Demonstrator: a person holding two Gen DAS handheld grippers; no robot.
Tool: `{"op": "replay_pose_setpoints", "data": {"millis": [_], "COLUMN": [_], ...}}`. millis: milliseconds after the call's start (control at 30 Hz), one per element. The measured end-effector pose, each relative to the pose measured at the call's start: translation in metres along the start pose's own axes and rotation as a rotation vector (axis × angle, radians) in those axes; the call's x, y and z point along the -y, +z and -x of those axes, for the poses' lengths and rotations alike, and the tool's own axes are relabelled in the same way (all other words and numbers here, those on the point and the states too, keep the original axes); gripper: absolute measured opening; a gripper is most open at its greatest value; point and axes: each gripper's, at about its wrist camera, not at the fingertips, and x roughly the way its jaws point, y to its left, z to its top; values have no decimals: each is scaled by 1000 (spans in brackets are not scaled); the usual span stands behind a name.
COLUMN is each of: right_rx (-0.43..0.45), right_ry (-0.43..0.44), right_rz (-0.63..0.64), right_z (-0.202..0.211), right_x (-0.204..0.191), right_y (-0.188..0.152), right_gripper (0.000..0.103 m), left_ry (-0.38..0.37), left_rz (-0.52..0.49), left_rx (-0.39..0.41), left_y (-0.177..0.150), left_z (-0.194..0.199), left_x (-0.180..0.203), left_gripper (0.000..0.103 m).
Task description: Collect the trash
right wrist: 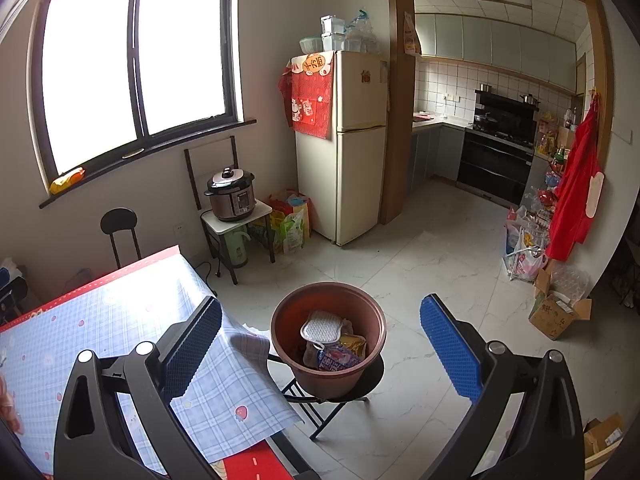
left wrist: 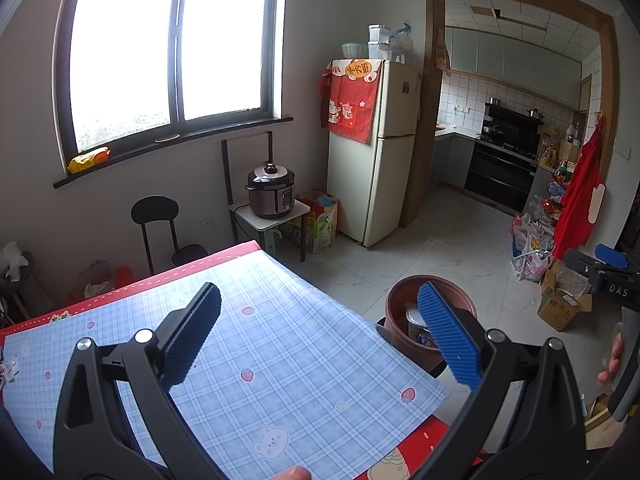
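Both blue-padded grippers — left gripper [left wrist: 320,336] and right gripper [right wrist: 320,344] — gape wide and empty, while the trash-filled round brown plastic bucket [right wrist: 280,332] sits on a black folding stool [right wrist: 340,400] beside the blue plaid tablecloth [right wrist: 100,320]; "DAS" [left wrist: 618,290] shows on the right handle.

One bin [right wrist: 328,344]; two claws [left wrist: 320,332] [right wrist: 320,344]; one fridge [right wrist: 344,144]

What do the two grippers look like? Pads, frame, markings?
Both match: the left gripper and right gripper have black curved plastic frames with silver pivot pins and blue ribbed pads. In the left view, the other gripper's body shows white lettering "DAS". No cables or sleeves visible.
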Motion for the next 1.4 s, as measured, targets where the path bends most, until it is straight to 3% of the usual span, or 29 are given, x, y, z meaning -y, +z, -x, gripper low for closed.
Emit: {"op": "replay_pose_setpoints", "data": {"millis": [467,967,1400], "right_rx": [-29,-65,-65], "right_ry": [16,82,94], "right_rz": [5,25,36], "right_z": [-21,-65,-71], "right_x": [8,17,21], "right_y": [-2,6,9], "right_gripper": [98,98,98], "left_ry": [18,87,85], "left_rz": [6,26,73], "left_rx": [-25,-71,-50], "left_y": [-8,-7,2], "left_z": [-10,-28,-26], "left_x": [11,23,24], "left_gripper": [97,98,98]}}
